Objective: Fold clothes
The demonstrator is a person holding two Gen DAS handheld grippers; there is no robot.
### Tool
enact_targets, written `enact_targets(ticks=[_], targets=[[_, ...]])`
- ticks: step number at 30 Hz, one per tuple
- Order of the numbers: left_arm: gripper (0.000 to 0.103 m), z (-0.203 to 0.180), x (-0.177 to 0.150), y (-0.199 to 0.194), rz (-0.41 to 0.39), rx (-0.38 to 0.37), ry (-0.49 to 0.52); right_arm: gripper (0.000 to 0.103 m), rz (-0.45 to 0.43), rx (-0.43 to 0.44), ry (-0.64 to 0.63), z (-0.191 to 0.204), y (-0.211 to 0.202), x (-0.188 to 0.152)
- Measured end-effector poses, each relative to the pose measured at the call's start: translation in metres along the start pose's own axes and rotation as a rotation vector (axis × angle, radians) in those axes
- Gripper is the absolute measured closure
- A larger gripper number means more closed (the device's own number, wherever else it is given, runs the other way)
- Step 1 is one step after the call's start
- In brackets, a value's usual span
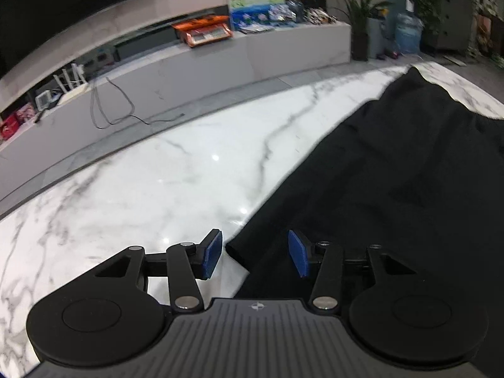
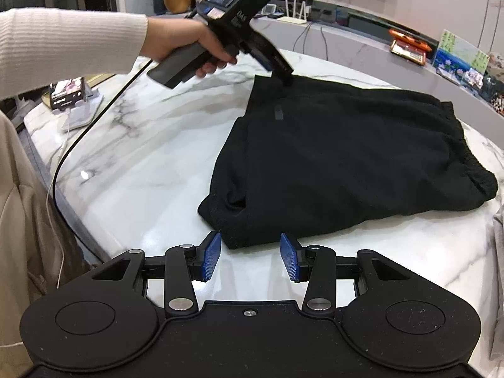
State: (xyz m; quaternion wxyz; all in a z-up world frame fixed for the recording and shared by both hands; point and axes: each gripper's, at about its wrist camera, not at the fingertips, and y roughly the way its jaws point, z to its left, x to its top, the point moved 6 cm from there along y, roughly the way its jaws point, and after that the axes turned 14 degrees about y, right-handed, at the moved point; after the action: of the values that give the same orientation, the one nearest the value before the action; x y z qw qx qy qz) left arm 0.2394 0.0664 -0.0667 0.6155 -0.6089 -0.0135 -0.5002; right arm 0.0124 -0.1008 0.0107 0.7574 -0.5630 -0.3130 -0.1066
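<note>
I am finding the black garment (image 2: pixel 343 163) soft and limp; both my jaws are standing released, framing its corners for pinching.

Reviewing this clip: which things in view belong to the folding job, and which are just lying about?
Job in hand:
- black knitted garment, partly folded on the white marble table
- left gripper, open at its corner
- right gripper, open at its near hem

Lying about:
- phone on a white stand
- orange boxes on the far ledge
- potted plant
</note>
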Motion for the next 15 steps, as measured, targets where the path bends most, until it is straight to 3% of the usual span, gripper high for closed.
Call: enact_targets(ticks=[4, 11, 15], targets=[[0.061, 0.001, -0.001, -0.001, 0.008, -0.037, -0.024, 0.062, -0.004, 0.003, -0.008, 0.003, 0.006, 0.006], [0.094, -0.01, 0.002, -0.002, 0.021, -0.043, 0.017, 0.062, 0.001, -0.031, -0.035, 0.009, 0.029, 0.018], [0.1, -0.017, 0.001, -0.004, 0.053, -0.034, 0.075, 0.062, 0.046, -0.047, -0.008, 0.003, 0.037, 0.018]])
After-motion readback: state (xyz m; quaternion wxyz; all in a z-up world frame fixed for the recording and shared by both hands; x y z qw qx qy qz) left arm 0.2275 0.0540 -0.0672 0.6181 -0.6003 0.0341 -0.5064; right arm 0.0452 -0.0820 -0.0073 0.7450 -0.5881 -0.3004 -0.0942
